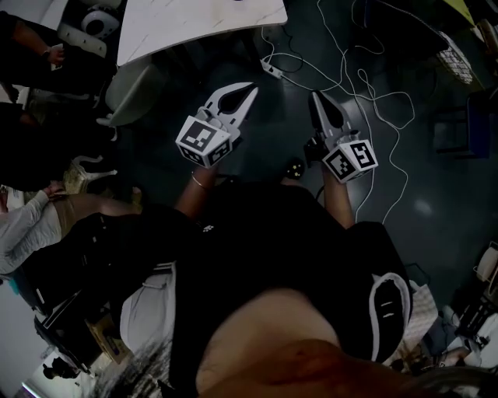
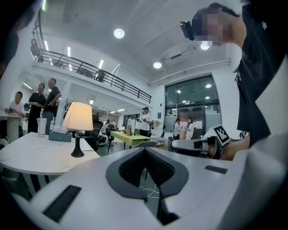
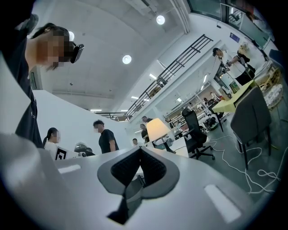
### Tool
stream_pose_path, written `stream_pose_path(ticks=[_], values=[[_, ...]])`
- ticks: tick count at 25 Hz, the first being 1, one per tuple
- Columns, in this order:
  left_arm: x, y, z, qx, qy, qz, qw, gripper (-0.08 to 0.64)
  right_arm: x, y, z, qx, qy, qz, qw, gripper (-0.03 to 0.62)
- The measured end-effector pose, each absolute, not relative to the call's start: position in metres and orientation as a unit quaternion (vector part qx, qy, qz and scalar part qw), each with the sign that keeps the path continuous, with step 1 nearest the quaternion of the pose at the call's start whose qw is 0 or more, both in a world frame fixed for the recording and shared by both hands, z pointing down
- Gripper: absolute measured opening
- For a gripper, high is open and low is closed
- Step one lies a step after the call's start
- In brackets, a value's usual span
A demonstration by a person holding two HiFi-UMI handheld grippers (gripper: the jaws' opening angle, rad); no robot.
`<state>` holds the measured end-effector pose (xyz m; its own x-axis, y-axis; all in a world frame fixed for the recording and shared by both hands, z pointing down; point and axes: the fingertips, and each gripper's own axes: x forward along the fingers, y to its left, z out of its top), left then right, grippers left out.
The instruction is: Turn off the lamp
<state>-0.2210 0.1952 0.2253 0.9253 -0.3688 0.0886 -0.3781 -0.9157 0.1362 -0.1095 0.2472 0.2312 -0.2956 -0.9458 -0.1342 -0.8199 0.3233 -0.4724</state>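
White worktop point(image 2: 31, 155) carries one lit lamp point(image 2: 78, 117), upright and well apart from our tools. We hold two side by side over the dark floor point(image 1: 268, 148), pointing roughly level: the left hand-held gripper point(image 1: 250, 89) and the right hand-held gripper point(image 1: 316, 97), each clenched tip to tip, empty.

Big open office: white walls point(image 2: 27, 81), a mezzanine with a black railing point(image 2: 90, 72), round ceiling lights point(image 2: 119, 33), and tall dark-framed windows point(image 2: 193, 101) at the back. The dark glossy floor point(image 1: 264, 148) has white cables point(image 1: 373, 94) everywhere. There's a white table point(image 1: 194, 23), a yellow-green table point(image 2: 126, 134) and a black office chair point(image 3: 193, 128).
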Motion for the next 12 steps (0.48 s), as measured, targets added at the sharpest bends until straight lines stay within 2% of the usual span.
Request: stream_pose_path(ticks=[12], values=[[-0.159, 0.192, 0.227, 0.972, -0.219, 0.051, 0.063, 0.006, -0.042, 0.235, 0.231, -0.533, 0.804, -0.168, 0.202, 0.000]])
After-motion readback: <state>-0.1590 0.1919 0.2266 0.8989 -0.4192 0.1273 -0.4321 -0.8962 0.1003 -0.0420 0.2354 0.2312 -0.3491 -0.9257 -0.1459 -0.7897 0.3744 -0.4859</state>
